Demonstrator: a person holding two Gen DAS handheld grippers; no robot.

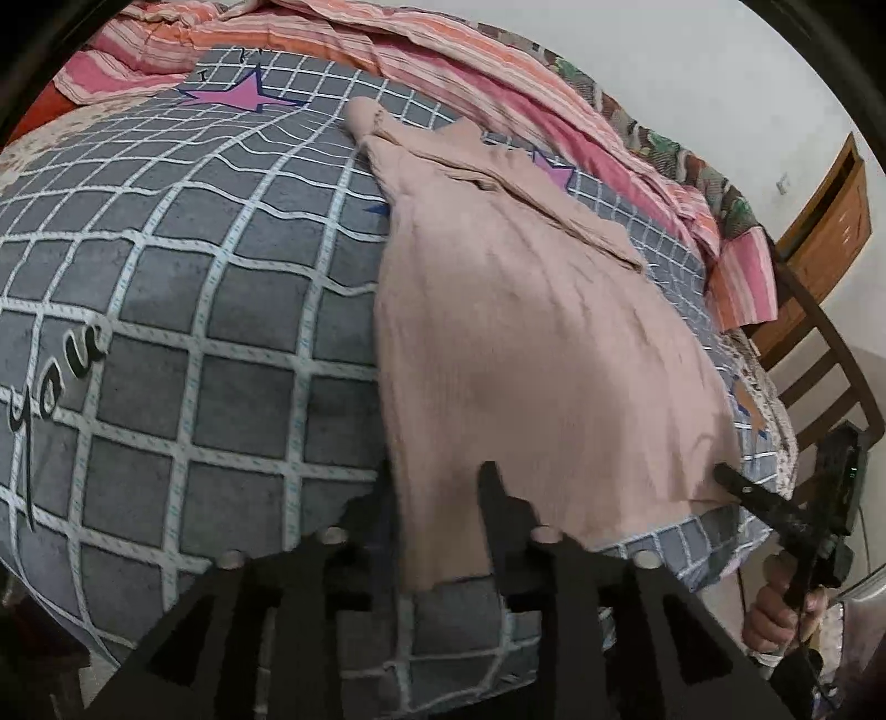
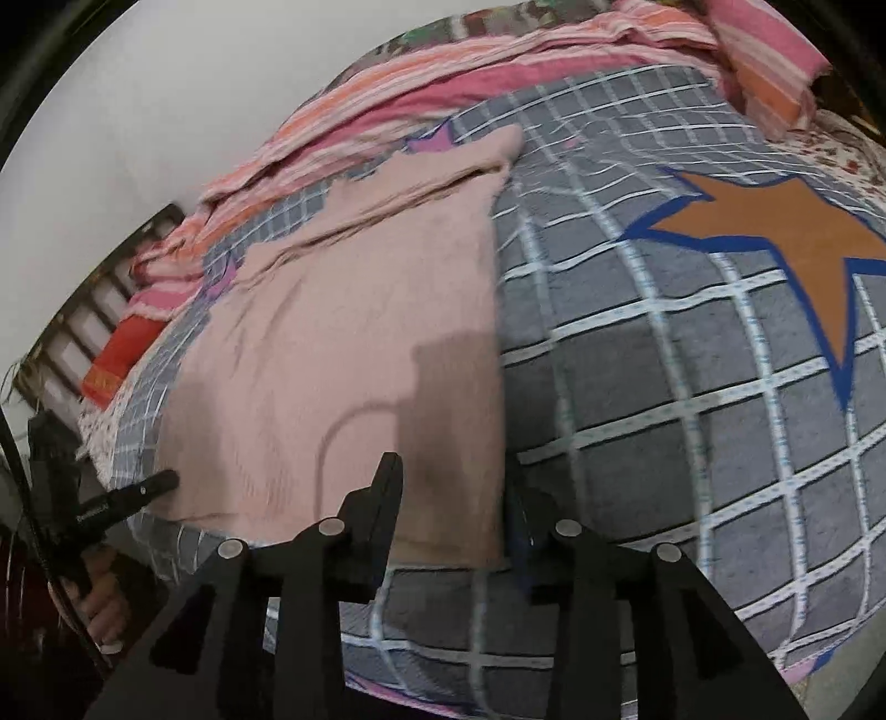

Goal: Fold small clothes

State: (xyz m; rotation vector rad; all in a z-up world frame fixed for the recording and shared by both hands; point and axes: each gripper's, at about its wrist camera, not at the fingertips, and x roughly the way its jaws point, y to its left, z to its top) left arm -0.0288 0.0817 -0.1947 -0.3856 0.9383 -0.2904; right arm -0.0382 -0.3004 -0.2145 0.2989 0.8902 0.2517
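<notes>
**Partly hidden: both hand-held grippers at the near hem of a pink garment**

Plainly, the pink ribbed garment (image 1: 531, 310) lies flat on the grey checked bed cover (image 1: 210, 332), sleeves folded across its far end. The left hand-held gripper (image 1: 437, 498) straddles the garment's near left corner; one finger is smeared by blur and half lost behind cloth, so whether the pads press it I cannot tell. The right hand-held gripper (image 2: 454, 493) sits at the near right corner, jaws narrowly apart; its right finger is blurred too, grip unclear. Striped pink bedding (image 1: 443, 50) is bunched beyond. A hand (image 1: 775, 609) shows only in part at the frame's edge.
</notes>
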